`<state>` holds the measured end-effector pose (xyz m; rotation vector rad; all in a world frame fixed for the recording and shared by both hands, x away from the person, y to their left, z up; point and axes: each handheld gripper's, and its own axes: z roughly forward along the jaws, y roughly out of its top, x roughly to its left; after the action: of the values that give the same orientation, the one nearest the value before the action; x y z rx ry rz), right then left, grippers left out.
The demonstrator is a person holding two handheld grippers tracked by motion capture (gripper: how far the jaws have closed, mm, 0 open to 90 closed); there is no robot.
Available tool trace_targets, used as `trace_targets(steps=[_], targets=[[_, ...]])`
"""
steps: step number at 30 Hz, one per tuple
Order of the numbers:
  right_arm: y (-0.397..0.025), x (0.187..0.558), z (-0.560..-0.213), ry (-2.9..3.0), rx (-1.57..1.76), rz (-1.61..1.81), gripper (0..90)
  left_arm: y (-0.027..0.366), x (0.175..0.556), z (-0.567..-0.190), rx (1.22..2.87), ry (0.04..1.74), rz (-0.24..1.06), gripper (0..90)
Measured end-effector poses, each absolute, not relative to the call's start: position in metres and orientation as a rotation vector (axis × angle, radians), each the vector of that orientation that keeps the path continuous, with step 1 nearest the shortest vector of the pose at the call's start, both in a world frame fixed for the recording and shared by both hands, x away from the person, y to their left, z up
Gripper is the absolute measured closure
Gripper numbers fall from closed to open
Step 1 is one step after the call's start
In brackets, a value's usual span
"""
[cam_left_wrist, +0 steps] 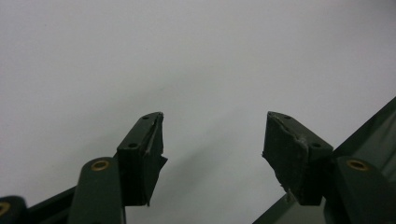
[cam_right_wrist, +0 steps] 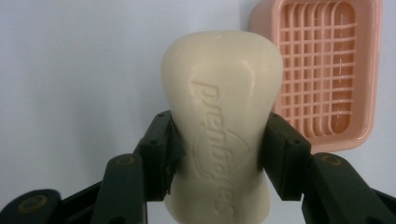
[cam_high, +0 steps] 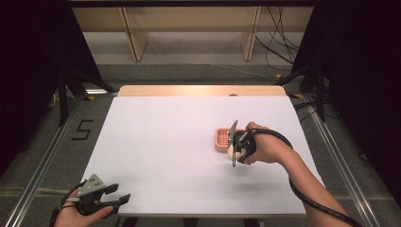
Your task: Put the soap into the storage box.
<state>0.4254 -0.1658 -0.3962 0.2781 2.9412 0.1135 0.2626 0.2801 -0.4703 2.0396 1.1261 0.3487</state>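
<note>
A cream bar of soap (cam_right_wrist: 222, 116) with embossed lettering sits between the jaws of my right gripper (cam_right_wrist: 217, 149), which is shut on its waist. In the high view that right gripper (cam_high: 235, 150) holds the soap (cam_high: 231, 152) just in front of a pink slatted soap dish (cam_high: 222, 138) on the white table. The soap dish (cam_right_wrist: 327, 70) lies empty to the upper right of the soap. My left gripper (cam_high: 118, 194) rests at the table's front left corner, and its jaws (cam_left_wrist: 215, 140) stand wide open with nothing between them.
The white table top (cam_high: 179, 146) has a wooden strip along its far edge. Metal rails run along the floor on both sides, and a black cable trails from the right forearm off the table's front right.
</note>
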Motion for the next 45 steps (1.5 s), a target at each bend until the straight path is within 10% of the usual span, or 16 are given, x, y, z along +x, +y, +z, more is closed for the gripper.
trace_targets(steps=[45], targets=[[-0.162, 0.447, -0.39, 2.823, 0.283, 0.127, 50.5, 0.28, 0.263, -0.471, 2.024, 1.127, 0.362, 37.4]])
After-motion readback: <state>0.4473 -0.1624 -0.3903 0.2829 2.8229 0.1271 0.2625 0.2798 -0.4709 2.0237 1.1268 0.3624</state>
